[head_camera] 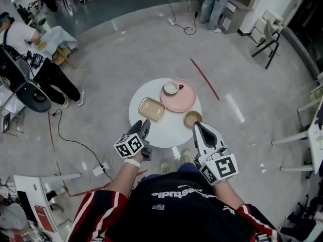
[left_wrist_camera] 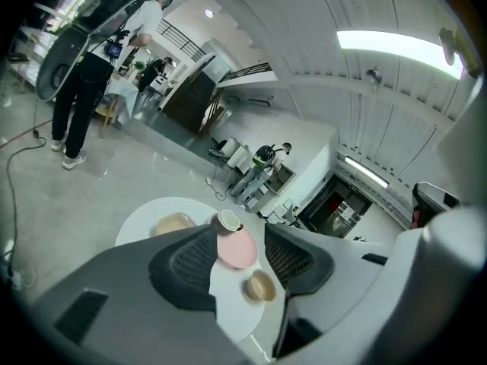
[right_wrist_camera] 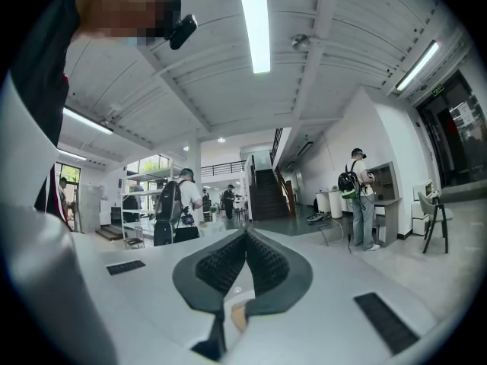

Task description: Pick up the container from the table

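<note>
**Two grippers held at the edge of a round table, container untouched**

The left gripper point(left_wrist_camera: 240, 233) has its jaws set wide with nothing between them. The right gripper point(right_wrist_camera: 245, 238) has its jaws pressed together, empty — both hang at the near rim of the white table point(head_camera: 169, 130) at frame centre. The beige container point(head_camera: 151, 109) lies on the table's left half, just beside a pink plate point(head_camera: 184, 102) bearing a cup point(head_camera: 171, 87). A small bowl point(head_camera: 192, 119) sits lower right — close to the right gripper's tips.
</note>
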A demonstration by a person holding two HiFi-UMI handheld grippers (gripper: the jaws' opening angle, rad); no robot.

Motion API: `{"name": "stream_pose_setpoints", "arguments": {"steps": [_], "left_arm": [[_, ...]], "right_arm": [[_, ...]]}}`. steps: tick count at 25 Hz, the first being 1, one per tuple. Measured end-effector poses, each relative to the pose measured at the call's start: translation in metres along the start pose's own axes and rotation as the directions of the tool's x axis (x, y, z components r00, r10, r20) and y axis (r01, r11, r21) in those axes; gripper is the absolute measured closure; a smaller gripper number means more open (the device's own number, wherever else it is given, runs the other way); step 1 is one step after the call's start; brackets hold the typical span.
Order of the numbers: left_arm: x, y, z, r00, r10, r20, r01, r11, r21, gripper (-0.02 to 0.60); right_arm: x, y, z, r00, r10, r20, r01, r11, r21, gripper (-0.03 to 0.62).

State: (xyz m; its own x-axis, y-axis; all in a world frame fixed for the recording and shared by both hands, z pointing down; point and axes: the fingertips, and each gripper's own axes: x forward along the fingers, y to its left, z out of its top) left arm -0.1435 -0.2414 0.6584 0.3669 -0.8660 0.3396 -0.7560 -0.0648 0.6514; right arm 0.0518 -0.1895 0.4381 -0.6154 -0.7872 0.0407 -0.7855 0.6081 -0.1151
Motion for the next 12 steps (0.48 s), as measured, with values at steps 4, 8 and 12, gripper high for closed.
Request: {"name": "stream_pose_setpoints", "arguments": {"steps": [4, 8, 12], "left_arm": [[0.018, 0.019, -0.007, 0.999, 0.025, -0.021, -0.026, 0.999, -0.045, 0.391], [0.031, 0.037, -0.016, 0.997, 0.058, -0.044, -0.061, 0.995, -0.079, 0.391], [0.044, 0.049, -0.018, 0.995, 0.081, -0.059, -0.087, 0.99, -0.109, 0.391]], "right_arm": [[0.008, -0.006, -0.001, 1.0, 0.008, 0.001, -0.008, 1.0, 0.001, 0.579], [0.014, -0.012, -0.002, 1.0, 0.009, -0.003, -0.009, 1.0, 0.001, 0.579], [0.022, -0.021, 0.0, 1.0, 0.001, 0.002, -0.001, 1.0, 0.005, 0.579]]}}
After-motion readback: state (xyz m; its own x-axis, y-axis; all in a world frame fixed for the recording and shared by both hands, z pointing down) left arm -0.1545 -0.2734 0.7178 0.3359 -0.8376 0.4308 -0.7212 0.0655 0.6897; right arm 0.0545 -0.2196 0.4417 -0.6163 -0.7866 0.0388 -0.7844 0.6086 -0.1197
